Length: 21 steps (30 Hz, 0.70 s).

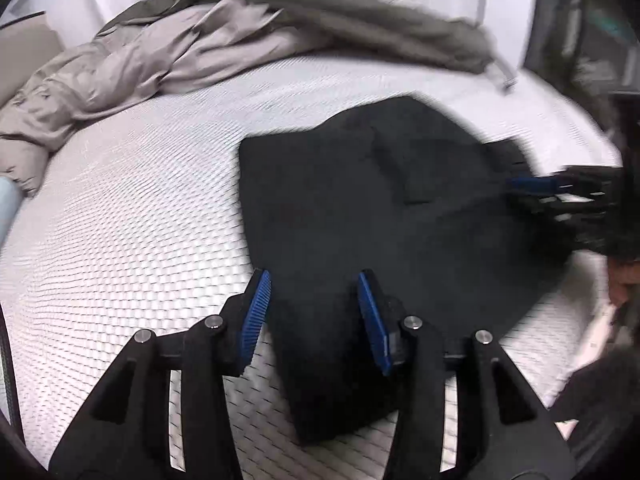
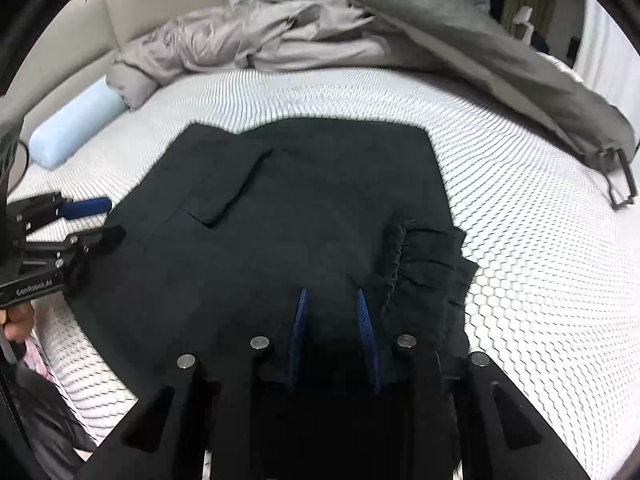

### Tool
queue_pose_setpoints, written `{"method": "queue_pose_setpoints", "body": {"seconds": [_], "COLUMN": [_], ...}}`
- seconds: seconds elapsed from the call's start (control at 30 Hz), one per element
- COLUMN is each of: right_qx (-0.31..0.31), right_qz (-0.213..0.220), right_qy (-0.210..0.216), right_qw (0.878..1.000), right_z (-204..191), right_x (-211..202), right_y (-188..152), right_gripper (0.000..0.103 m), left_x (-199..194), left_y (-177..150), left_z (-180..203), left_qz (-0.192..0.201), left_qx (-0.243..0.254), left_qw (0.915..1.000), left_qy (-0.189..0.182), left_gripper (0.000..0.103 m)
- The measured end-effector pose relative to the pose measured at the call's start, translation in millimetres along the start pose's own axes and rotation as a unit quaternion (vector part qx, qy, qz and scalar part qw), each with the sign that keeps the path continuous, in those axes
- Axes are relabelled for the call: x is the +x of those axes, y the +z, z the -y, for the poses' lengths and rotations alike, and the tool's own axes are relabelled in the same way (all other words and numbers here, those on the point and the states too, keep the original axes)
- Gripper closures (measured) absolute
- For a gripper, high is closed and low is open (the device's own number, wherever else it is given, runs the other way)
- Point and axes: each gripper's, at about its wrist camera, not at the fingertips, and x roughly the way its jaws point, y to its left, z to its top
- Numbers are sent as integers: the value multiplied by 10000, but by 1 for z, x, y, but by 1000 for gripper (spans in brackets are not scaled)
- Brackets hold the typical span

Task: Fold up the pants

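The black pants (image 1: 380, 208) lie folded in a compact block on the white mattress (image 1: 140, 208). In the right wrist view the pants (image 2: 304, 208) show a pocket flap on top and the gathered waistband (image 2: 424, 256) at the right. My left gripper (image 1: 314, 280) is open, its blue pads either side of the pants' near corner, with no grip on the cloth. It also shows in the right wrist view (image 2: 102, 220) at the pants' left edge. My right gripper (image 2: 330, 296) is open just above the pants' near edge and shows blurred in the left wrist view (image 1: 536, 188).
A crumpled grey duvet (image 2: 320, 36) and darker grey blanket (image 2: 500, 64) lie along the far side of the mattress (image 2: 540, 280). A light blue bolster (image 2: 76, 124) lies at the far left by the beige headboard (image 2: 140, 12).
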Motion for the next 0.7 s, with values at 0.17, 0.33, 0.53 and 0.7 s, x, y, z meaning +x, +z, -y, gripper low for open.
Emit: {"method": "queue_pose_setpoints", "body": {"seconds": [0.17, 0.33, 0.53, 0.7], "right_qx": [-378, -979, 65, 819], "right_qz": [176, -115, 285, 210], "right_qy": [910, 599, 745, 1319], "right_qw": [9950, 9933, 9968, 9877], "right_z": [-41, -40, 39, 61], "right_x": [-8, 6, -41, -39], "right_y": [-4, -26, -45, -44], "right_gripper": [73, 73, 72, 70], "left_x": [2, 3, -11, -4], "left_y": [-19, -29, -35, -26], "left_z": [48, 35, 0, -10], "left_qz": [-200, -291, -250, -227], "left_qx": [753, 870, 466, 468], "left_qw": [9956, 9953, 9984, 9986], "left_qy": [-517, -294, -196, -131], "left_gripper": [56, 51, 49, 49]}}
